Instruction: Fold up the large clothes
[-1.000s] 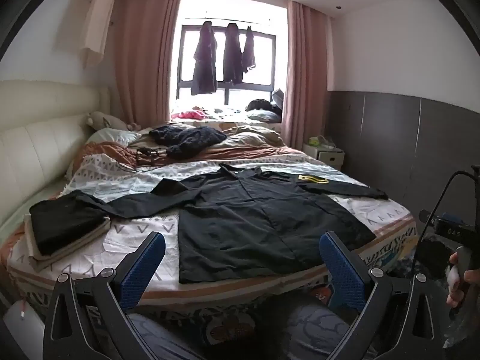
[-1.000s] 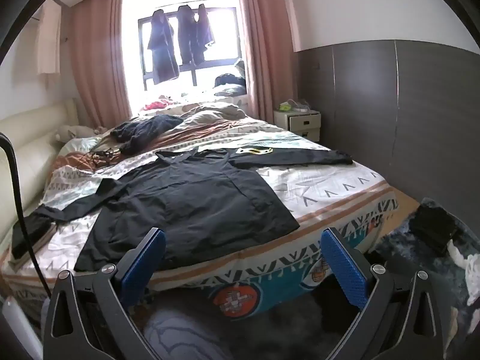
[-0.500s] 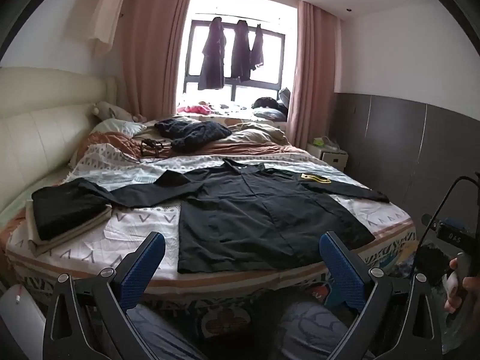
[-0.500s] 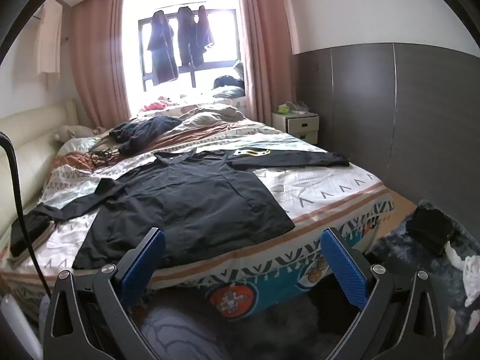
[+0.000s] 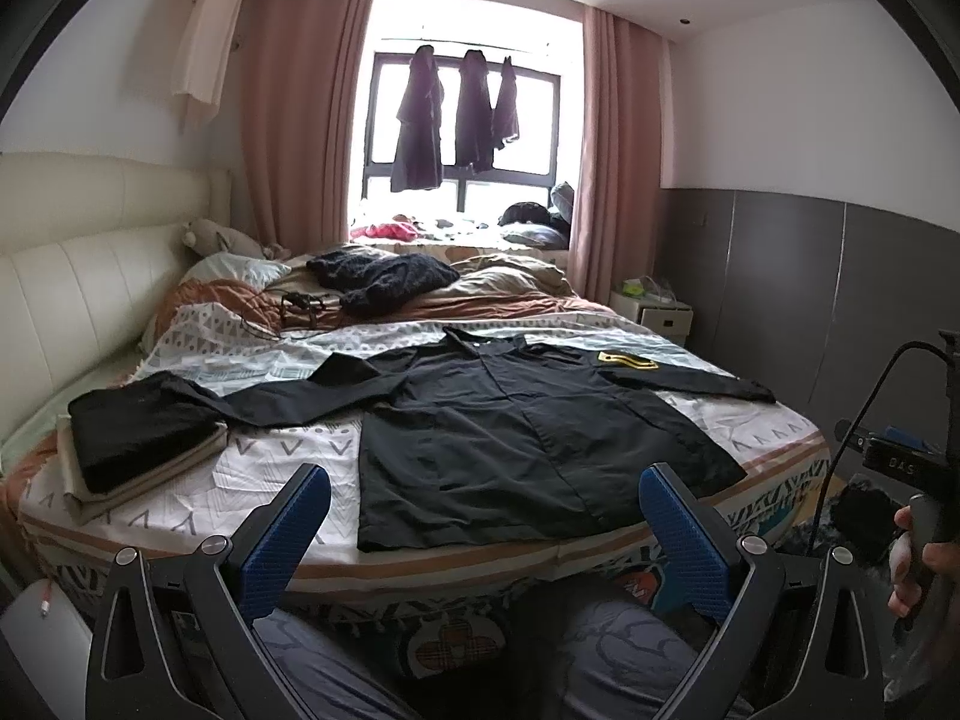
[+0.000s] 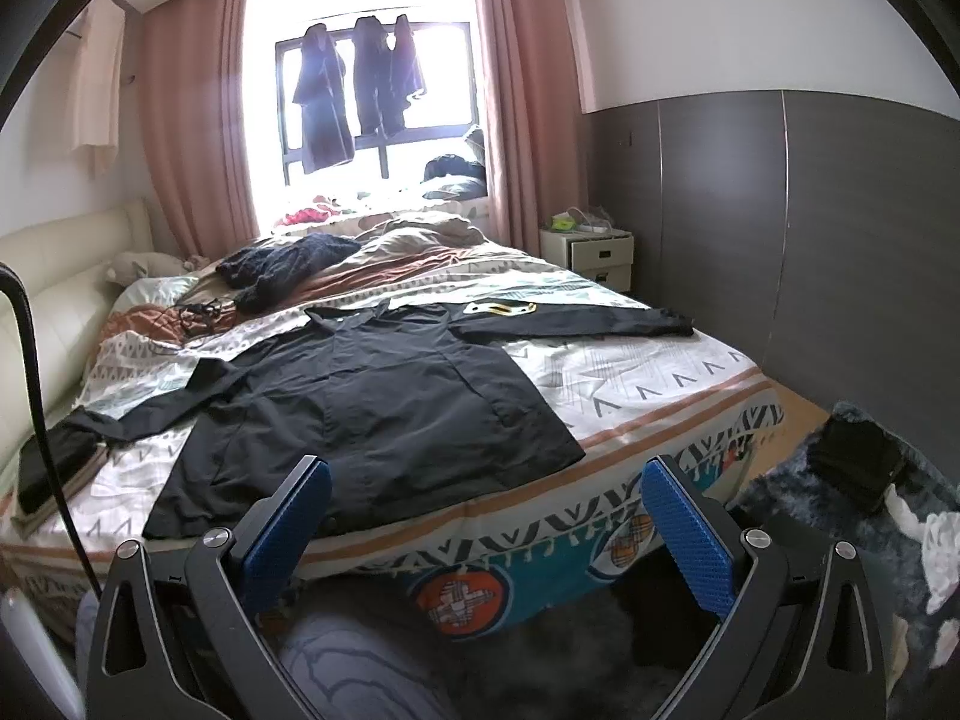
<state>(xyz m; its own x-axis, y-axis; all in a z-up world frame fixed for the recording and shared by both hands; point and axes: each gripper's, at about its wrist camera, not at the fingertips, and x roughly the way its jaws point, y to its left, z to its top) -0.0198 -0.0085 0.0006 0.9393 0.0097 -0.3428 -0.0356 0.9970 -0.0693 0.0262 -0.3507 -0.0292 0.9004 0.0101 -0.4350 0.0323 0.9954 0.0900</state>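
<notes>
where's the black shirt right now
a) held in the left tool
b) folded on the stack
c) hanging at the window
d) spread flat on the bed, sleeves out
d: the shirt lies flat on the bed with both sleeves stretched out, and both tools, left tool and right tool, are open and short of it.

both the left gripper (image 5: 483, 519) and right gripper (image 6: 486, 516) are held level with jaws spread wide, gripping nothing.

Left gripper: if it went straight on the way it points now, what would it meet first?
Probably the black long-sleeved shirt spread flat on the patterned bed; the open left gripper points at its near hem, though depth is unclear.
</notes>
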